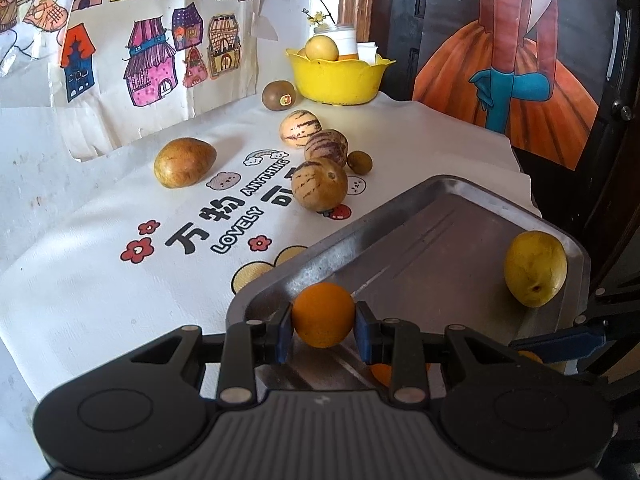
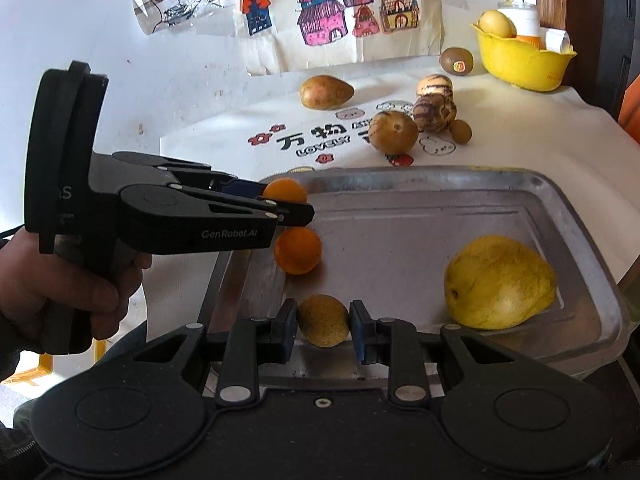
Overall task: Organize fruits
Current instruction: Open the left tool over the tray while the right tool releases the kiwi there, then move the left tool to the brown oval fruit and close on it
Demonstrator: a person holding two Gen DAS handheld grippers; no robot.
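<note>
We find the left gripper (image 1: 323, 316) clamped on a small orange (image 1: 322, 314) above the metal tray (image 1: 460, 216). The right gripper (image 2: 323, 322) pinches a small brown fruit (image 2: 323, 320) over the tray's near edge, beside a yellow mango (image 2: 500, 282).

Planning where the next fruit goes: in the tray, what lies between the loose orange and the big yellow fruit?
Nothing: in the right wrist view, bare metal tray floor runs from the loose orange to the big yellow fruit.

Two oranges (image 2: 297, 250), three striped melons (image 1: 319, 185), two kiwis (image 1: 279, 95), one metal tray (image 2: 400, 184).
</note>
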